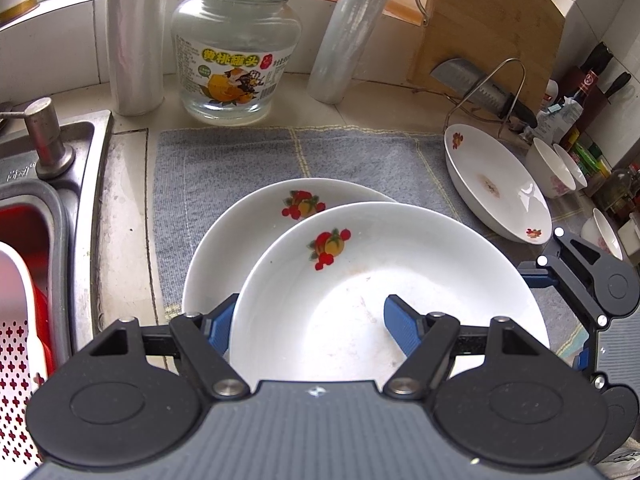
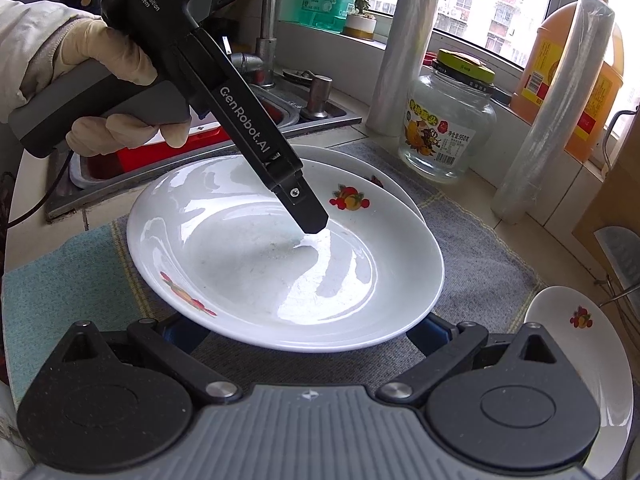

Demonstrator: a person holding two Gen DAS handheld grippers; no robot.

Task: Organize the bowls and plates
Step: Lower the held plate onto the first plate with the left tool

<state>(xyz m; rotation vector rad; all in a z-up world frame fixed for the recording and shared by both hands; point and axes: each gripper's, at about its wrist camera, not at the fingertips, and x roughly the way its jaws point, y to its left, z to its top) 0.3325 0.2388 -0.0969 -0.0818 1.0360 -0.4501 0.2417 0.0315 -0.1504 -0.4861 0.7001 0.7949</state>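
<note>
At frame centre, the left gripper [image 1: 308,328] straddles the top plate's [image 1: 400,280] rim, jaws wide apart; next it must clamp and seat it squarely on the lower plate [image 1: 256,216], while the right gripper's [image 2: 304,332] state I cannot tell.

Bright daylight from window [image 2: 472,4]; glare on upper plate [image 2: 320,264]; sharp focus; fisheye-bent edges.

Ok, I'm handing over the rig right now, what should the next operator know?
Left gripper open, straddling the top plate's near rim, one finger inside.
Right gripper open at its other edge.
Top plate lies offset on a second plate on the mat.
Third plate and bowls stand to the right.
Done: two plates stacked.
Left: third plate, bowls.
</note>
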